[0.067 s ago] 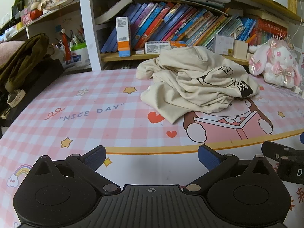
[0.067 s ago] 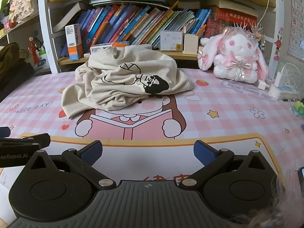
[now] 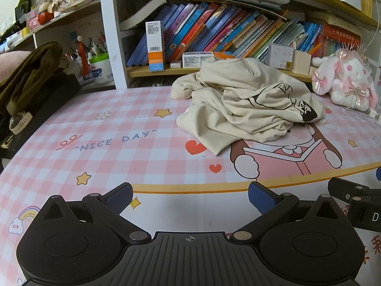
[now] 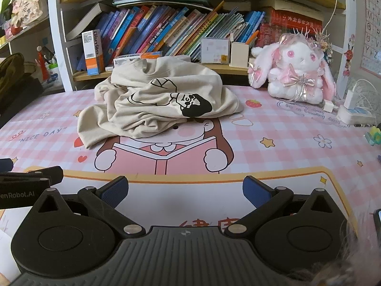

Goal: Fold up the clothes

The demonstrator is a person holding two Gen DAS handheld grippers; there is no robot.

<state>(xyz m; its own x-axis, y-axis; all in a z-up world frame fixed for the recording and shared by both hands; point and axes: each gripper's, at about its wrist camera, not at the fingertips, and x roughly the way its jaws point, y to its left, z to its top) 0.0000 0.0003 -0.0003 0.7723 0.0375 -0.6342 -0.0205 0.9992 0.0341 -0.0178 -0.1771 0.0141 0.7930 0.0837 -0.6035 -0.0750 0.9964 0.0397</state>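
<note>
Left gripper (image 3: 190, 194) and right gripper (image 4: 185, 187) both spread wide and empty above the near mat (image 4: 273, 128), well short of the cream shirt (image 4: 152, 104), which lies crumpled mid-table before the bookshelf (image 4: 166, 35); folding not begun.

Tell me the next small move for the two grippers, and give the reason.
Probably bring both forward to the crumpled beige shirt. It lies bunched in a heap on the pink mat, unfolded, while the left gripper and right gripper hover short of it with jaws open and empty.
</note>
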